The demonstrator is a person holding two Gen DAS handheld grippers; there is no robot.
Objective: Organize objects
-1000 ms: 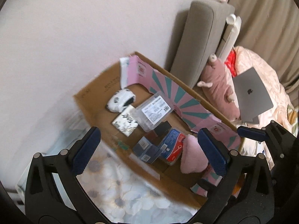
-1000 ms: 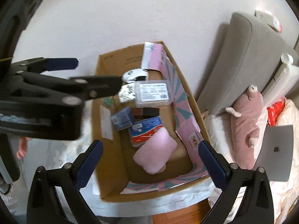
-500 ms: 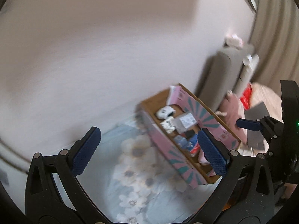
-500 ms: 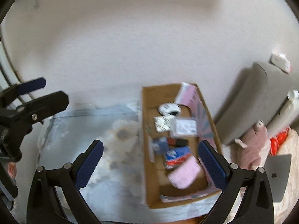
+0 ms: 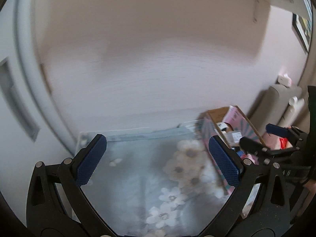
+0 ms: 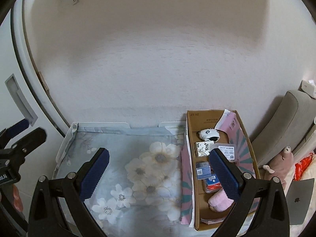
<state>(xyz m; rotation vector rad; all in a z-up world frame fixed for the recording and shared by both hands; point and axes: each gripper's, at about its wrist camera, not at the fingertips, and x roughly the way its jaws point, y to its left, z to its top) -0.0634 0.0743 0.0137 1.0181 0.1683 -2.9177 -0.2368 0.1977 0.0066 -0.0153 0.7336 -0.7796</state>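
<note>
Now | both hand-held grippers (image 5: 158, 160) (image 6: 158, 172) released, hovering over floral cloth (image 6: 138, 169) | cardboard box (image 6: 243, 126) touching its right edge

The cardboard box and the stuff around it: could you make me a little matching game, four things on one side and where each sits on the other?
Things:
1. black-and-white pouch
2. pink fuzzy bundle
3. grey laptop
4. floral cloth

Places:
A. left of the cardboard box
B. in the box, at the wall end
C. outside the box, far right
D. in the box, at the near end

Pairs: 1-B, 2-D, 3-C, 4-A
</note>
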